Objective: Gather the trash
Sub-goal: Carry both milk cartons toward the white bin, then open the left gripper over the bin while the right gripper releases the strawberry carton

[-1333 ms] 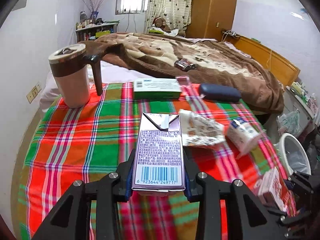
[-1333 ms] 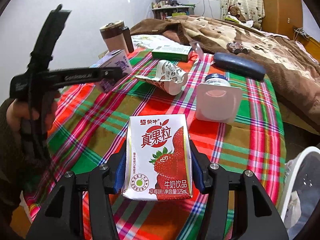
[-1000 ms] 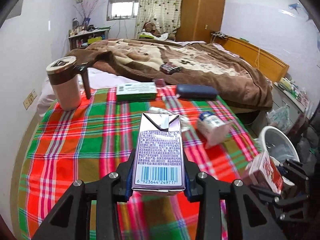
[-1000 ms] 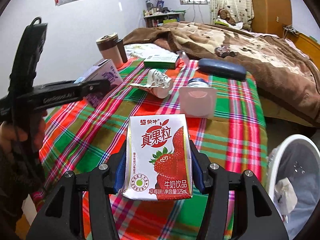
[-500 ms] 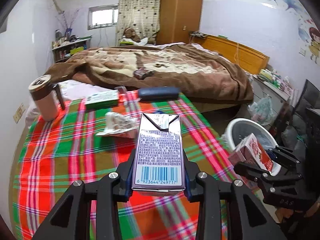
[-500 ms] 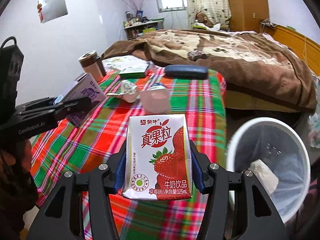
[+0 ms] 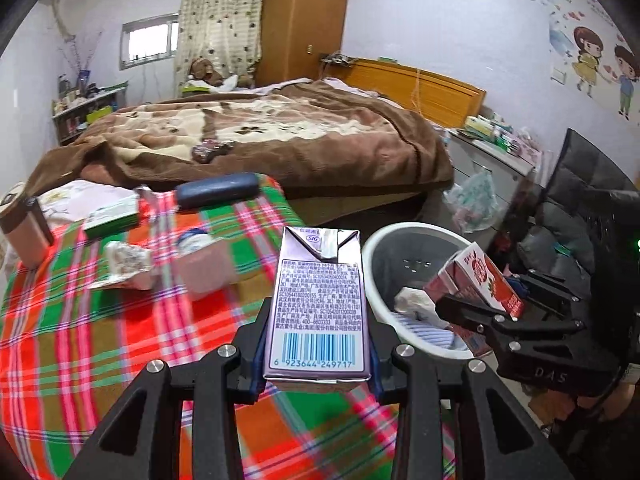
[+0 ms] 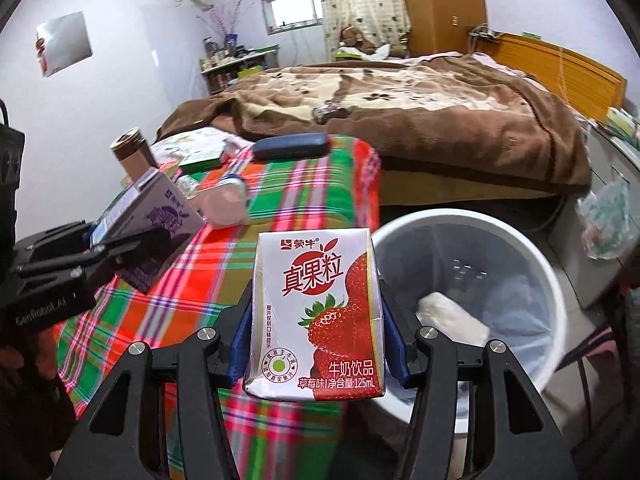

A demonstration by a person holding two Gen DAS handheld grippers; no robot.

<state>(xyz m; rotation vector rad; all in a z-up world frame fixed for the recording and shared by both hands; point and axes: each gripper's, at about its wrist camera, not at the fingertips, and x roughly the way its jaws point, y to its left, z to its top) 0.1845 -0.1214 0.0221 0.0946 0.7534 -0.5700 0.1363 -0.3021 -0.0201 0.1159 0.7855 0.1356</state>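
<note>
The left gripper [image 7: 318,354] is clamping a purple carton [image 7: 319,308] upright at the lower centre of its view, barcode side facing the camera, over the counter's [image 7: 100,320] right edge. To its right, in the same view, the right gripper [image 7: 472,312] is gripping a strawberry carton [image 7: 486,278] tilted over the bin [image 7: 400,236], whose white rim is showing at centre right with crumpled paper inside. In the right wrist view that gripper [image 8: 316,344] is holding the strawberry carton [image 8: 316,316] upright at lower centre, the bin [image 8: 532,264] sitting just right of it, below the counter's edge. Left over on the plaid cloth, at the left of the left wrist view, are lying a crumpled wrapper [image 7: 126,264] and a yogurt cup [image 7: 204,264] side by side, with a green box [image 7: 112,220] and a dark case [image 7: 218,194] further back near the bed [image 7: 280,140].
</note>
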